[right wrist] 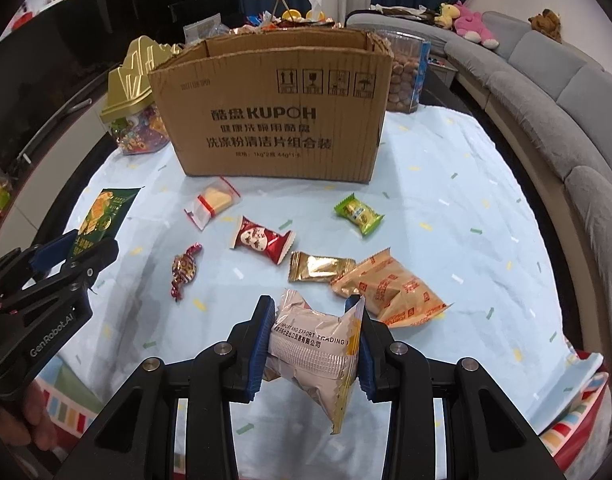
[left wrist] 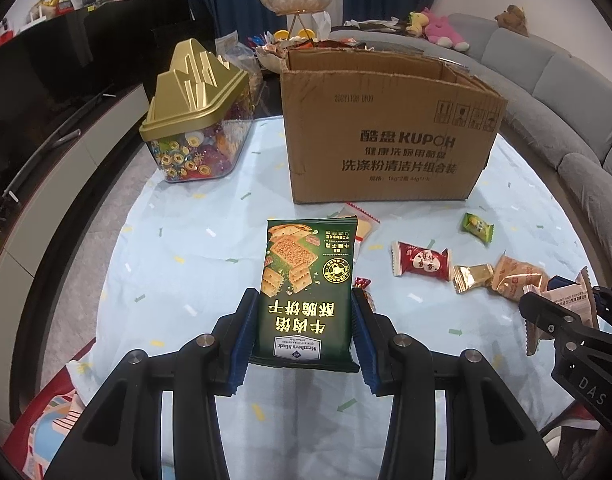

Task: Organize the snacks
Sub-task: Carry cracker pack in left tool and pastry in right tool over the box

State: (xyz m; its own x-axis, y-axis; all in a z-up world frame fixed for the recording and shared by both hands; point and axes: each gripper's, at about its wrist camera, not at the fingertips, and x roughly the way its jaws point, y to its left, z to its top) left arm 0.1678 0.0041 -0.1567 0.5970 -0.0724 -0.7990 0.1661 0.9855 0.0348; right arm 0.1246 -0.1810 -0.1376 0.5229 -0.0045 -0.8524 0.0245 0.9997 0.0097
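Nearest in the left wrist view: left hand-held gripper [left wrist: 304, 334], blue pads clamped on both long edges of a dark green cracker packet [left wrist: 308, 288], lifted clear of the table [left wrist: 178, 216]. Nearest in the right wrist view: right hand-held gripper [right wrist: 312, 338], pads pressed into both sides of a puffy pale pink wrapped snack [right wrist: 314, 354], also raised off the table.

Spread beyond on the pale blue patterned cloth: an orange packet [right wrist: 390, 288] just past the right gripper's fingers, a gold wrapper [right wrist: 316, 266] touching its left end, a red and white wrapped sweet [right wrist: 264, 240] farther out, a small red twist-wrapped candy [right wrist: 185, 270] to the left, a green candy [right wrist: 359, 214] to the right, and a clear zip bag with a pale biscuit [right wrist: 212, 202] close to the box.

At the far side of the table, directly ahead of both grippers: an open brown cardboard box [right wrist: 274, 108] with printed lettering, its top flaps up. To its left, a clear tub of colourful sweets with a gold peaked lid [left wrist: 196, 120]. To its right and behind, a clear container of brown round snacks [right wrist: 404, 76]. Behind the box, a tiered shell-shaped dish [left wrist: 296, 0].

Along the right, a grey curved sofa [right wrist: 546, 80] with soft toys.
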